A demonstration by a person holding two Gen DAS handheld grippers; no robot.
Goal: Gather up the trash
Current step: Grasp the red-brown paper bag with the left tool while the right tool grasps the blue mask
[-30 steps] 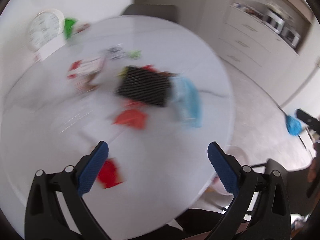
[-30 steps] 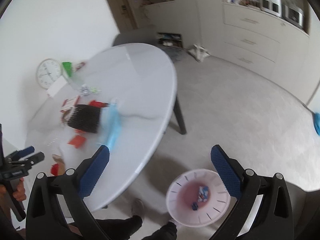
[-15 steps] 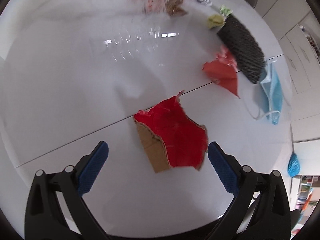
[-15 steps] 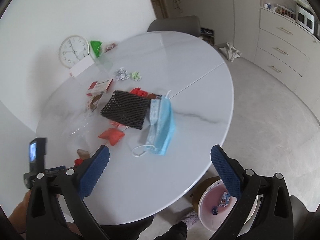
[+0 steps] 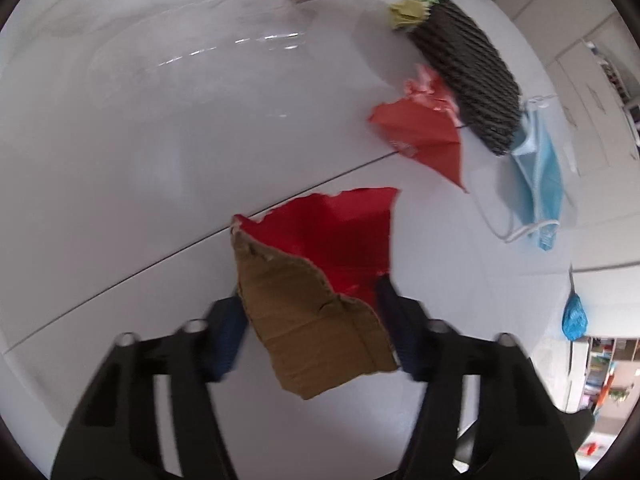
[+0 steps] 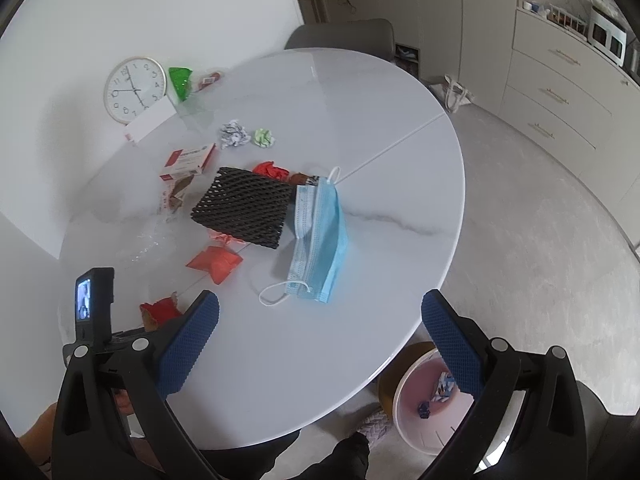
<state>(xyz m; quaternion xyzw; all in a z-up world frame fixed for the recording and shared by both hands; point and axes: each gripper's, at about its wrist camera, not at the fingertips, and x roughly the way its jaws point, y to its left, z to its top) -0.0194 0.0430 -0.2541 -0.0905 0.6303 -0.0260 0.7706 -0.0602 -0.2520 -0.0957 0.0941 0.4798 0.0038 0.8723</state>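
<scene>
On the white round table [image 5: 120,160] a torn cardboard piece [image 5: 320,240], red on one face and brown on the other, stands between the blue pads of my left gripper [image 5: 310,328]. Its jaws are closing, and both pads touch the piece's edges, with the brown flap bent up. In the right wrist view the same piece [image 6: 160,310] shows at the table's near left. My right gripper [image 6: 320,304] hangs open over the near table edge, holding nothing. A blue face mask [image 6: 320,236], a black foam net [image 6: 244,208] and an orange-red wrapper [image 6: 214,262] lie further in.
A pink bin [image 6: 412,432] with a few scraps stands on the floor below the table's near right edge. Further back lie a foil ball [image 6: 233,134], a green paper ball [image 6: 264,137], a red and white box [image 6: 188,160], a clock [image 6: 134,90] and a chair [image 6: 340,36].
My left gripper came down over the red cardboard piece and its jaws narrowed from wide open onto it. The right gripper swung from the bin to over the table, then held still.
</scene>
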